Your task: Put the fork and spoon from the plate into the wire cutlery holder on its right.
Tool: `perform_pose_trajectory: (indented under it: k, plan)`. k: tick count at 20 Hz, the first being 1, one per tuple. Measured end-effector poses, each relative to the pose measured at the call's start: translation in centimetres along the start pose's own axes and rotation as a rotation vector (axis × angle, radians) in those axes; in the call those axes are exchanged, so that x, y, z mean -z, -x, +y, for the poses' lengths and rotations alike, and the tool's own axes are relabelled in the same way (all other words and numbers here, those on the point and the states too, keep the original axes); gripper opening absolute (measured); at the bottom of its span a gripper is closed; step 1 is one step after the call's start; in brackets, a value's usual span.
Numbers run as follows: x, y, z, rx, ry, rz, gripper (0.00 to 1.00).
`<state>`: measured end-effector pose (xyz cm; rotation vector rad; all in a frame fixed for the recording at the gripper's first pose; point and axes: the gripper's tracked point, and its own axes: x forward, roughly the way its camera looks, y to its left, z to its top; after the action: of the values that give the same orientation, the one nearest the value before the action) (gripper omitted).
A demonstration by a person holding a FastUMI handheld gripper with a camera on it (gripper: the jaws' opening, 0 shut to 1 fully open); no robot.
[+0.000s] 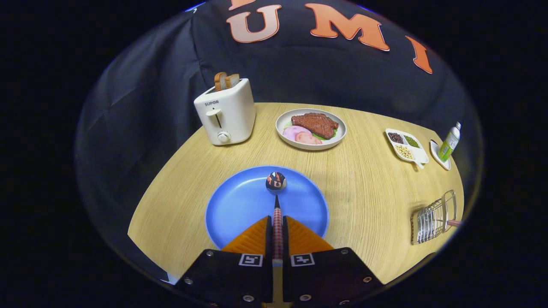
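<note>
we have the fingers (277,233) clenched on the checked handle of the spoon (276,188), both pressing on it from either side, with the shiny bowl of the spoon sticking out ahead of the tips over the blue plate (231,205). we cannot tell whether the bowl is lifted or touching the plate. the wire cutlery holder (433,218) sits well off to the right on the tabletop (364,179), and a thin handle already pokes out of it, which we take to be the fork (454,223), though it is too small to be sure.

what could go wrong from here, as we judge it:

- the grip is on a narrow handle, far from the heavy end. a quick swing to the right could let the spoon pivot or slip between the fingers.
- the holder looks light and open-wired. if the spoon's bowl catches a wire or the rim on the way in, it could shove or tip the holder, which stands close to the tabletop's edge.
- the handle already in the holder takes up room; coming down onto it could jam the spoon or knock the other piece out.
- letting go too high could make the spoon bounce out.

the toaster (226,113), the plate of meat (311,128) and the divided dish (406,145) lie beyond, away from the path.
</note>
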<state>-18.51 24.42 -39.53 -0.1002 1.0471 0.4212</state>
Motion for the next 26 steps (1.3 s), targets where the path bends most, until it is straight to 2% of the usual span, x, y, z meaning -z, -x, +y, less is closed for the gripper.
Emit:
perform_pose_trajectory:
  k: [3, 8, 14, 20, 26]
  plan:
    - [0.5, 0.1, -0.4, -0.001, -0.009, 0.013, 0.09]
    - [-2.6, 3.0, -2.8, 0.004, 0.004, -0.064, 0.10]
    - [-5.8, 8.3, -11.3, 0.125, -0.068, -0.145, 0.10]
    - [-4.8, 12.8, -20.9, 0.260, -0.138, -0.121, 0.09]
    - [-1.8, 15.5, -25.3, 0.304, -0.132, -0.023, 0.09]
